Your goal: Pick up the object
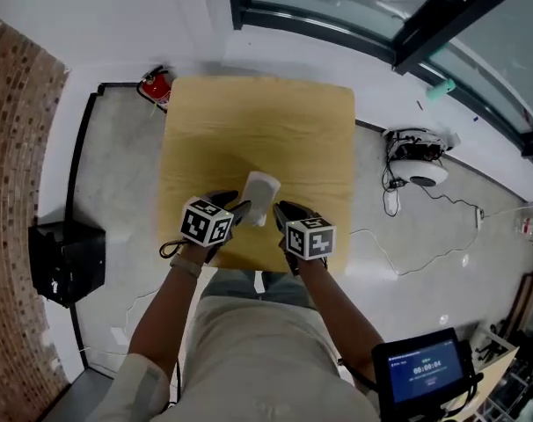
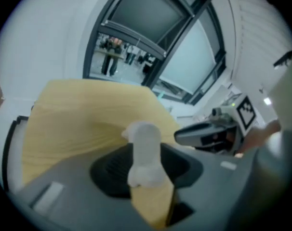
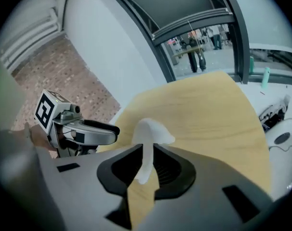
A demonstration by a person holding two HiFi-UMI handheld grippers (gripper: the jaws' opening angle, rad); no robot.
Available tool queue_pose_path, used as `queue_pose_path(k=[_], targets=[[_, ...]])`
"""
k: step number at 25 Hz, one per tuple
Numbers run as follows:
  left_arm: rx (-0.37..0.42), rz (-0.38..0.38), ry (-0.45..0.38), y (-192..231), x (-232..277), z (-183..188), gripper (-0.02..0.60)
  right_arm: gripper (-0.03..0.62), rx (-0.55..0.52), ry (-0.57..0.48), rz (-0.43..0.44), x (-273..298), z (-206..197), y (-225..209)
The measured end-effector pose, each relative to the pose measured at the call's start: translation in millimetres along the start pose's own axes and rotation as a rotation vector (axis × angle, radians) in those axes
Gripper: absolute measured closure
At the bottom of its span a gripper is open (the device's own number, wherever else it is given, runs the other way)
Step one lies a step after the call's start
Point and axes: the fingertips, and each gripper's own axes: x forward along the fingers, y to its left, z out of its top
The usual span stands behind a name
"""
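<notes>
A pale wooden table (image 1: 258, 121) fills the middle of the head view. Near its front edge a whitish, translucent soft object (image 1: 261, 193) stands up between both grippers. My left gripper (image 1: 242, 209) comes at it from the left and my right gripper (image 1: 280, 209) from the right. In the left gripper view the object (image 2: 145, 146) fills the gap in the left gripper (image 2: 146, 166), both black pads against it, and the right gripper (image 2: 204, 134) shows beyond. In the right gripper view a thin flap of the object (image 3: 148, 131) is pinched in the right gripper (image 3: 147, 166); the left gripper (image 3: 88, 134) is beside it.
A red fire extinguisher (image 1: 155, 86) stands at the table's far left corner. A black box (image 1: 67, 262) sits on the floor at left. A round white device (image 1: 418, 170) with trailing cables lies at right. A screen (image 1: 425, 369) is at lower right.
</notes>
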Motion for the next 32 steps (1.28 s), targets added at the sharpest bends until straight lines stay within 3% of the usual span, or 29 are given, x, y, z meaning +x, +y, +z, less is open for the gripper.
queue_pose_path(k=[2,5,11,15,20,25,28,32], targets=[[0.002,0.001,0.07,25.4,29.8,-5.5,0.393,0.482,0.038,0.041,-0.047,30.0,-3.5,-10.9],[-0.015,-0.074,0.115,22.5,50.7,-10.5,0.393,0.473,0.099,0.049,-0.037,51.6,-5.7,-6.5],[-0.079,-0.228,-0.012,16.9,56.7,-2.1,0.414,0.473,0.203,-0.023,0.077,52.5,4.1,-6.8],[-0.1,-0.246,-0.006,12.4,48.4,11.6,0.423,0.473,0.126,-0.041,0.082,42.3,20.9,-2.4],[0.095,-0.189,-0.175,-9.1,-6.2,90.2,0.423,0.473,-0.057,-0.236,0.089,-6.9,96.7,28.8],[0.274,-0.097,-0.41,-69.7,-106.6,177.8,0.423,0.473,-0.349,-0.449,0.107,-107.6,182.7,94.9],[0.362,-0.065,-0.508,-110.7,-166.4,202.2,0.423,0.473,-0.444,-0.543,0.111,-166.2,204.2,137.7],[0.443,0.005,-0.59,-129.1,-192.1,224.4,0.423,0.473,-0.506,-0.63,0.138,-192.9,224.7,152.2]])
